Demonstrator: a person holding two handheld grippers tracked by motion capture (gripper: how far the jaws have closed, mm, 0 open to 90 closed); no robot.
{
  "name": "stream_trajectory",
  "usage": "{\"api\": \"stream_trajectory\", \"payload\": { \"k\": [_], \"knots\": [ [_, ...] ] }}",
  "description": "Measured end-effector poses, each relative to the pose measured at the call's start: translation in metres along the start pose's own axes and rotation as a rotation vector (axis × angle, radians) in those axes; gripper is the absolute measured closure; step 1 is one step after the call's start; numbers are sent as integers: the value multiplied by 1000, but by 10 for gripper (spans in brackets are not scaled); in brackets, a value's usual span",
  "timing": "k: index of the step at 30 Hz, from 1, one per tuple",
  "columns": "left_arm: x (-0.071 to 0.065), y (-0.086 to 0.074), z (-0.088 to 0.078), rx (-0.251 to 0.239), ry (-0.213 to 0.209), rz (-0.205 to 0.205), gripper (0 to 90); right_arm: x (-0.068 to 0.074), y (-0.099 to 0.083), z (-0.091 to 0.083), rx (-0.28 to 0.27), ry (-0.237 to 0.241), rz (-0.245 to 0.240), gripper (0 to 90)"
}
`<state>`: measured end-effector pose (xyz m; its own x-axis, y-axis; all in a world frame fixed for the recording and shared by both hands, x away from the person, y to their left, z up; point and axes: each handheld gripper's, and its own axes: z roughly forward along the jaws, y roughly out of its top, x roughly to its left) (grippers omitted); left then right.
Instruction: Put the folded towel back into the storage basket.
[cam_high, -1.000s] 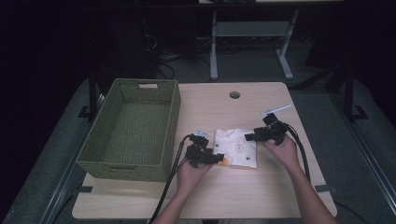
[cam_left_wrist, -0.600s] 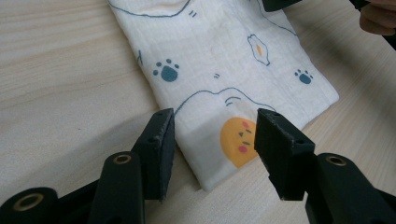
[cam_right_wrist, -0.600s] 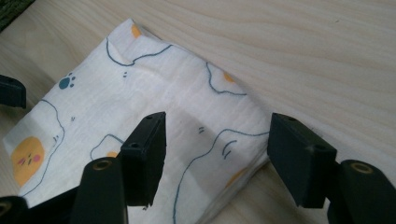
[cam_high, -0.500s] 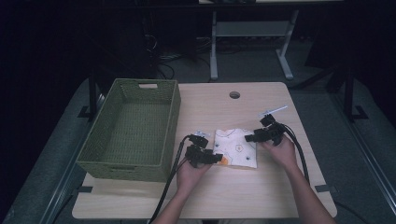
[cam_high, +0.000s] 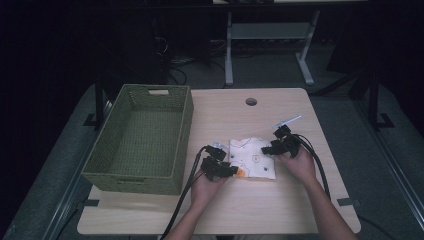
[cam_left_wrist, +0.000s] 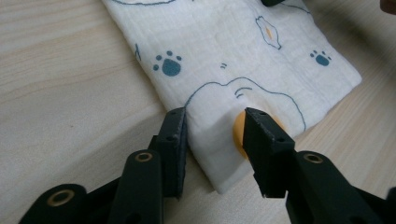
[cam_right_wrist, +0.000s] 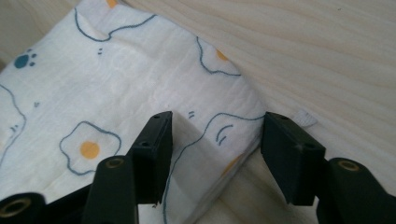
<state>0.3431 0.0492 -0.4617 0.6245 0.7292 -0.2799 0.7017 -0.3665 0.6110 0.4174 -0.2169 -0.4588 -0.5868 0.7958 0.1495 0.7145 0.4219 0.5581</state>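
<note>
Straddling a corner of the folded cloth (cam_left_wrist: 243, 60), the left gripper (cam_left_wrist: 212, 135) is seen at the bottom centre of its own view with a gap still between its jaws; they have just been closing, and the cloth's corner is bunched between them. The left-hand pad lies at the cloth's edge, while the right-hand one sits over an orange spot of the print. Whether the pads already press on the fabric cannot be told. In the right gripper view, the right gripper (cam_right_wrist: 215, 154) is set lower centre, its jaws spread wider and also just closing; another corner of the cloth (cam_right_wrist: 116, 102) lies between them, the right-hand jaw standing clear of the fabric over bare wood.

In the high view, the left gripper (cam_high: 223, 166) is found just left of the cloth (cam_high: 252, 159) and the right gripper (cam_high: 280, 145) at its upper right, both slightly below the frame's centre. The cloth, white with fried-egg and paw prints, lies flat on the wooden table (cam_high: 280, 210). A green woven basket (cam_high: 180, 145) stands at the left of the frame, near the left gripper.
</note>
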Motion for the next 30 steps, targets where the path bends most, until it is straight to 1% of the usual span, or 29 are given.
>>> {"api": "stream_trajectory", "payload": {
  "k": [1, 2, 3, 4, 7, 9, 10, 11, 12, 13, 14, 15, 16, 17, 19, 21, 22, 24, 25, 26, 27, 30],
  "knots": [
    [0, 0, 0, 3, 0, 7, 659, 2, 1, 1, 2, -19, -4, 465],
    [-1, 0, 1, 3, -2, 14, 679, 3, 1, 1, 2, -22, -9, 485],
    [-1, 0, 1, 3, -2, 14, 697, 3, 1, 1, 2, -22, -9, 485],
    [-1, 1, 2, 8, 1, 23, 714, 4, 2, 1, 1, -21, -9, 537],
    [-2, 1, 3, 9, -3, 26, 747, 6, 3, 2, 6, -12, -9, 613],
    [-2, 2, 3, 10, 0, 27, 773, 6, 3, 2, 6, 11, -4, 670],
    [-1, 2, 4, 12, -6, 31, 785, 6, 3, 2, 7, 18, 1, 693],
    [-1, 2, 4, 12, -6, 31, 796, 6, 3, 2, 7, 18, 1, 693],
    [-1, 3, 5, 9, -15, 26, 803, 4, 3, 2, 6, 43, 16, 738],
    [-1, 3, 5, 9, -15, 26, 809, 4, 3, 2, 6, 43, 16, 738],
    [0, 3, 6, 9, -19, 28, 809, 3, 2, 2, 6, 56, 28, 754],
    [0, 3, 6, 6, -21, 23, 815, 2, 2, 3, 0, 77, 47, 771],
    [0, 3, 7, 3, -24, 24, 822, -1, 1, 3, -4, 107, 71, 787],
    [0, 3, 7, 1, -23, 23, 823, -3, 1, 4, -9, 116, 78, 792],
    [0, 3, 7, 0, -24, 23, 827, -6, 0, 5, -15, 155, 105, 798],
    [1, 3, 6, -2, -28, 16, 832, -9, -1, 6, -13, 207, 153, 802],
    [1, 3, 6, -2, -28, 16, 835, -11, -2, 6, -11, 224, 168, 803],
    [1, 4, 4, -2, -30, 18, 840, -13, -3, 6, -19, 242, 186, 806],
    [1, 4, 4, -2, -30, 18, 841, -13, -3, 6, -19, 242, 186, 806],
    [2, 4, 3, -3, -30, 16, 841, -14, -3, 5, -24, 258, 198, 807],
    [2, 4, 1, -10, -32, 10, 845, -16, -4, 3, -39, 281, 219, 809],
    [3, 5, -3, -26, -39, 3, 848, -18, -4, -4, -75, 314, 236, 810]
  ]
}}
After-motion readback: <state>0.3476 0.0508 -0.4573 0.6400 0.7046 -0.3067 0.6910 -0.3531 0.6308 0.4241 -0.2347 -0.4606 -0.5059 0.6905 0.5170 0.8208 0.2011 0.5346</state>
